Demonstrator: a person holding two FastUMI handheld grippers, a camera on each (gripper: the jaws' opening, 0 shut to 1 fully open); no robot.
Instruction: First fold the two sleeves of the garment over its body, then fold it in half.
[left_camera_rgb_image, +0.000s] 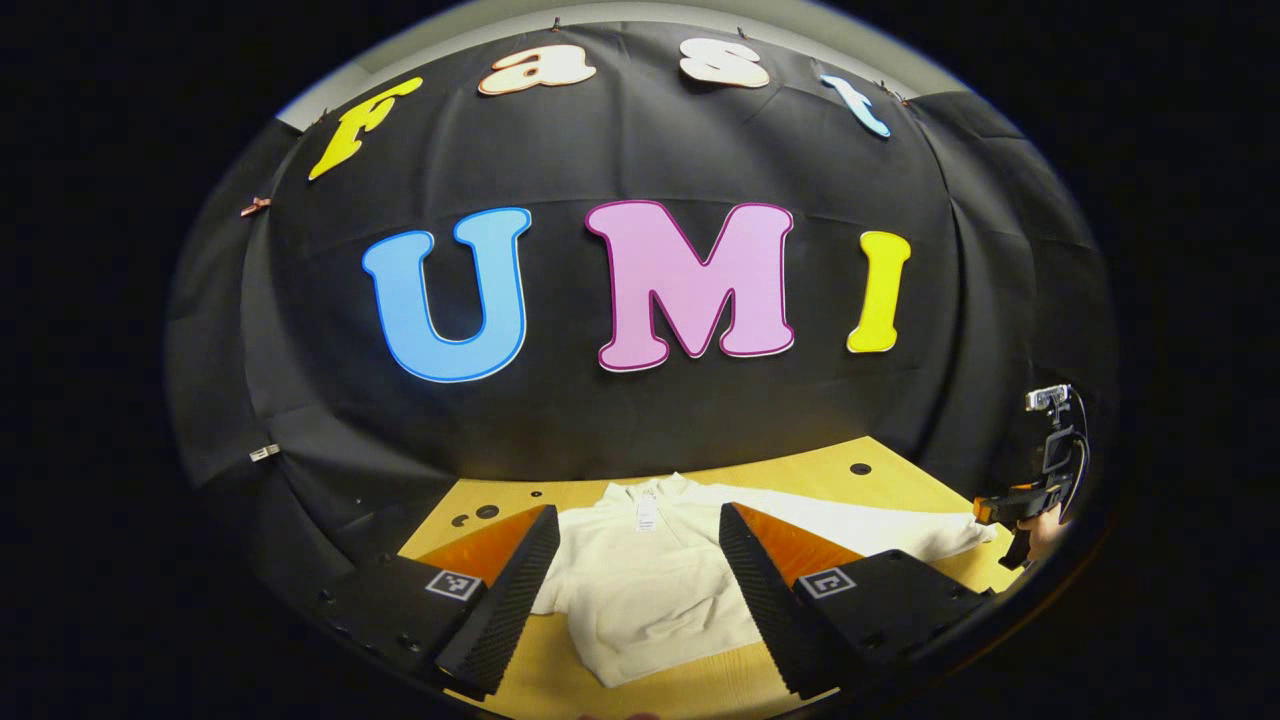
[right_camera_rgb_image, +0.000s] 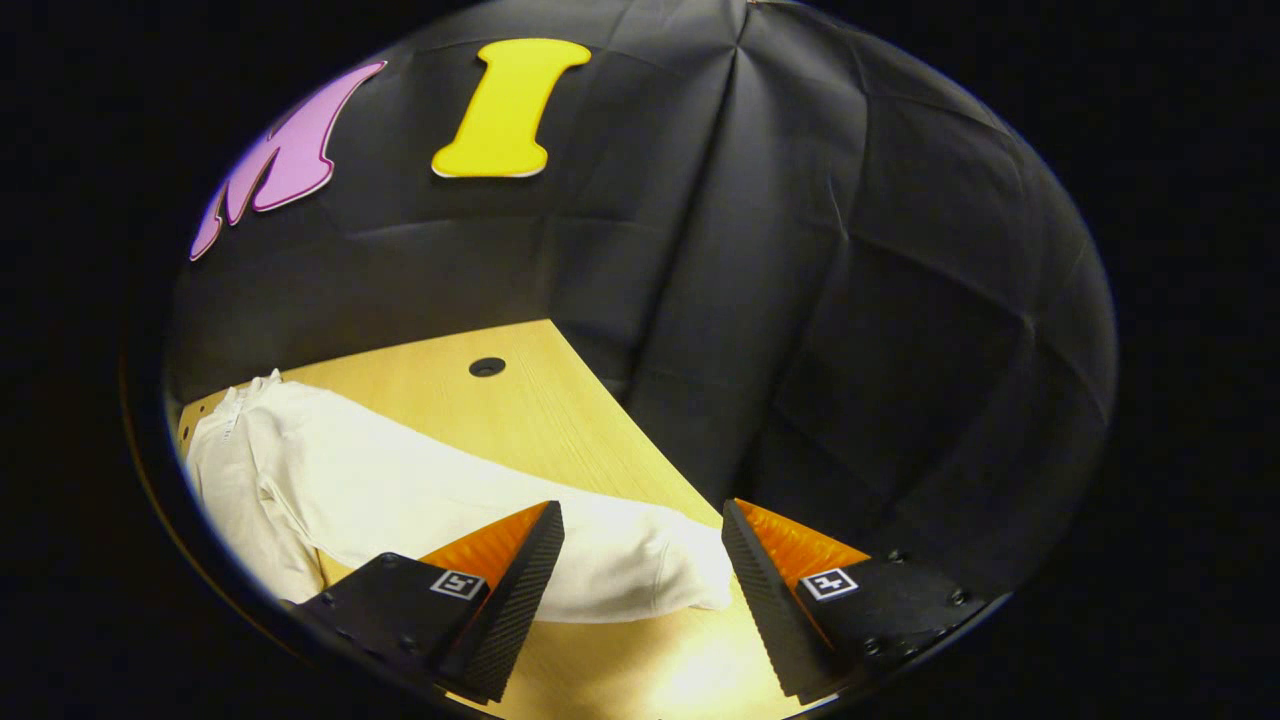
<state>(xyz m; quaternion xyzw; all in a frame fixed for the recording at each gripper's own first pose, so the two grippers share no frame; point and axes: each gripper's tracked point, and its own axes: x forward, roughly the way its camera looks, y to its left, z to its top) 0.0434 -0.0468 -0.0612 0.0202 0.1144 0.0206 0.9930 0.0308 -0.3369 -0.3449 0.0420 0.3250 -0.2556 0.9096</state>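
Evidently no sleeve is folded: the cream fleece garment (left_camera_rgb_image: 650, 580) lies flat on the wooden surface (right_camera_rgb_image: 540, 400). Both grippers' jaws gape empty; the right gripper (right_camera_rgb_image: 640, 590) should close on the sleeve cuff (right_camera_rgb_image: 690, 585) below it.

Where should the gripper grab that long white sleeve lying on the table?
Probably at the cuff end of the white fabric sleeve, which lies flat and stretched out on the yellow wooden table. The open right gripper already hovers over that end, so come down from above and pinch the cuff edge between the fingers.
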